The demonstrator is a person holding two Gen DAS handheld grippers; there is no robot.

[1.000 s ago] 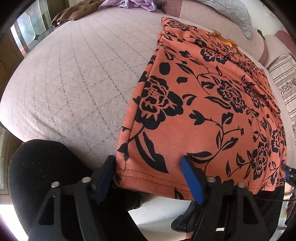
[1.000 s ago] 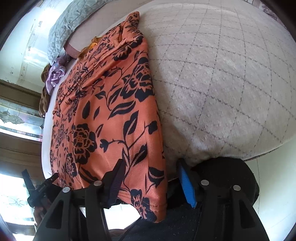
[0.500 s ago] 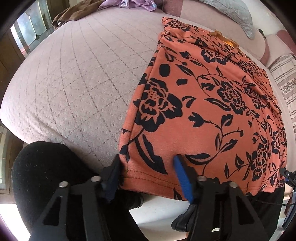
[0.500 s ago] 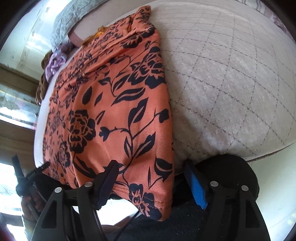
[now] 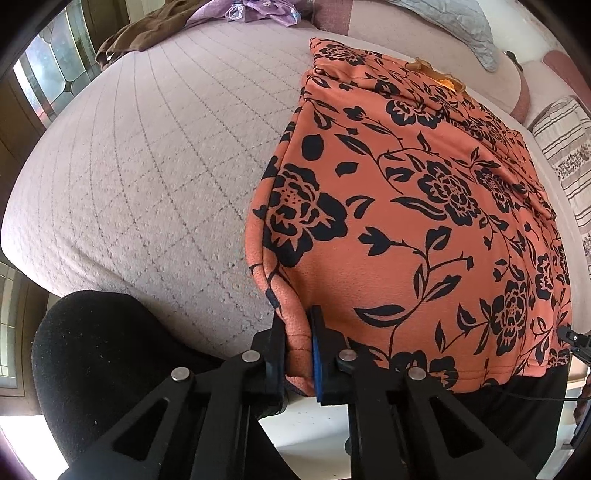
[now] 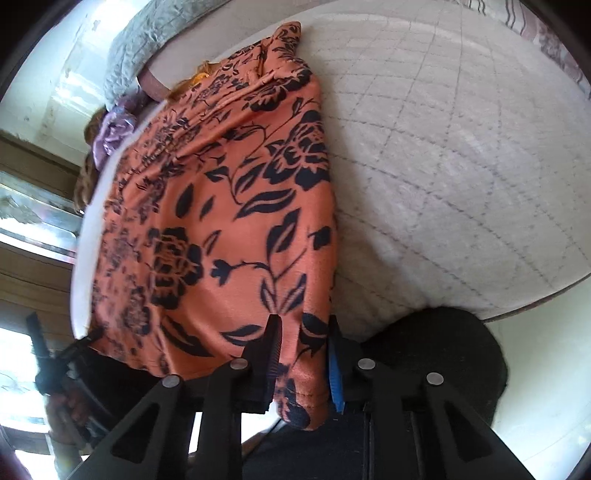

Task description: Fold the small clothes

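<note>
Orange floral garment (image 5: 424,206) lies spread flat on the quilted bed cover (image 5: 140,177), near hem hanging over the bed's front edge toward me.

Left gripper (image 5: 298,354): I have the fingers (image 5: 320,354) closed almost fully, with the garment's near left hem corner bunched and pinched between them. A fold of fabric rises just above the pinch.

Right gripper (image 6: 303,363): fingers (image 6: 271,354) narrowed around the near right hem corner (image 6: 299,373). Cloth fills the gap and droops below the tips; the frame is motion-blurred, but both pads appear to touch the cloth, so I log it as gripped.

From the right wrist view, the other hand (image 6: 64,410) and its tool show at lower left, along the same hem.

Surroundings: grey quilted pillow (image 5: 458,22) at the head of the bed, striped pillow (image 5: 565,147) to the right, brown and lilac clothes (image 5: 184,22) heaped at the far left corner, well apart from the garment.
</note>
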